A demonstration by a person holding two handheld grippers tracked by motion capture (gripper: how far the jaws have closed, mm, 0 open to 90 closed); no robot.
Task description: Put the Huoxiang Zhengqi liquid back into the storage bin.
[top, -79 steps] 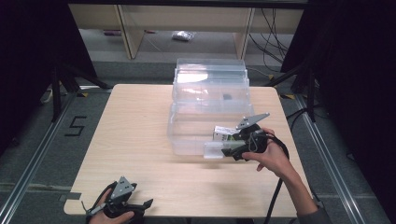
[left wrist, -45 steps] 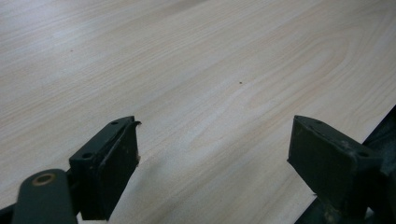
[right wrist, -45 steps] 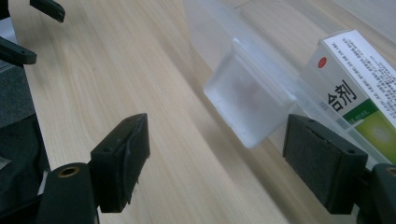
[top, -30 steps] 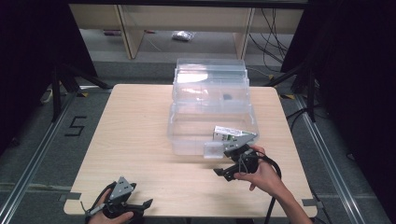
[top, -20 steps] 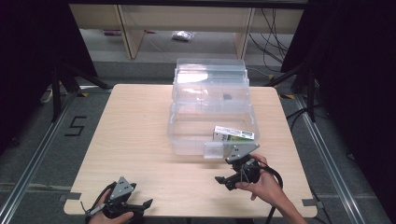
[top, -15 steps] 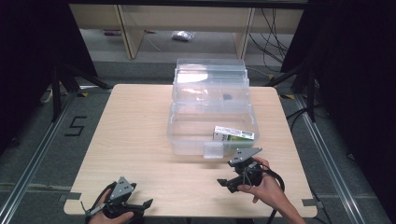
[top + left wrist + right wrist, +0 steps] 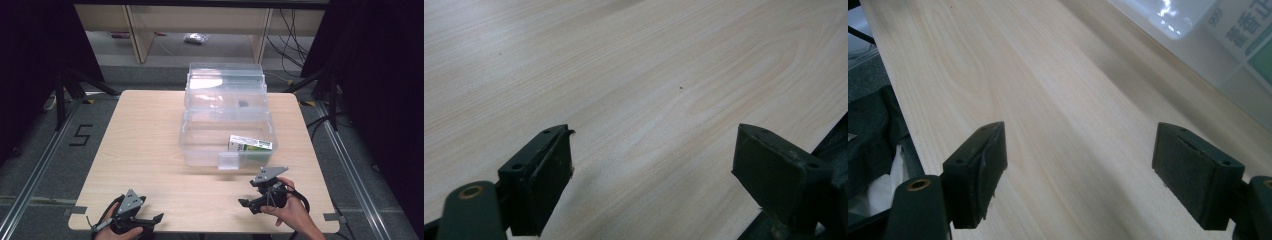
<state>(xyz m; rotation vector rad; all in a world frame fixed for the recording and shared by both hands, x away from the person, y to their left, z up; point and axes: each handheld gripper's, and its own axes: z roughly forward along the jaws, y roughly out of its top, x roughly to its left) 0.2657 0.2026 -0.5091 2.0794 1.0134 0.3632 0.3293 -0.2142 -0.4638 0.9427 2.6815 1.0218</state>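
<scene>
A clear plastic box (image 7: 226, 135) with its lid tilted back stands at the middle of the wooden table (image 7: 145, 135). Inside it, at the front right, lies a green and white packet (image 7: 250, 143), which also appears through the box wall (image 7: 1243, 45) in the right gripper view. My right gripper (image 7: 245, 204) rests near the table's front edge, below the box, open with nothing between its jaws (image 7: 1078, 185). At the front left corner my left gripper (image 7: 157, 218) lies open over bare wood (image 7: 654, 165).
Metal rails (image 7: 350, 165) run along both sides of the table on the grey floor. A shelf unit (image 7: 200, 30) stands behind the table, with a small bag (image 7: 196, 38) on the floor under it. Cables (image 7: 295, 30) hang at the back right.
My right gripper has drawn back from the box's front right corner toward the table's near edge and now rests low there. The left gripper has stayed put.
</scene>
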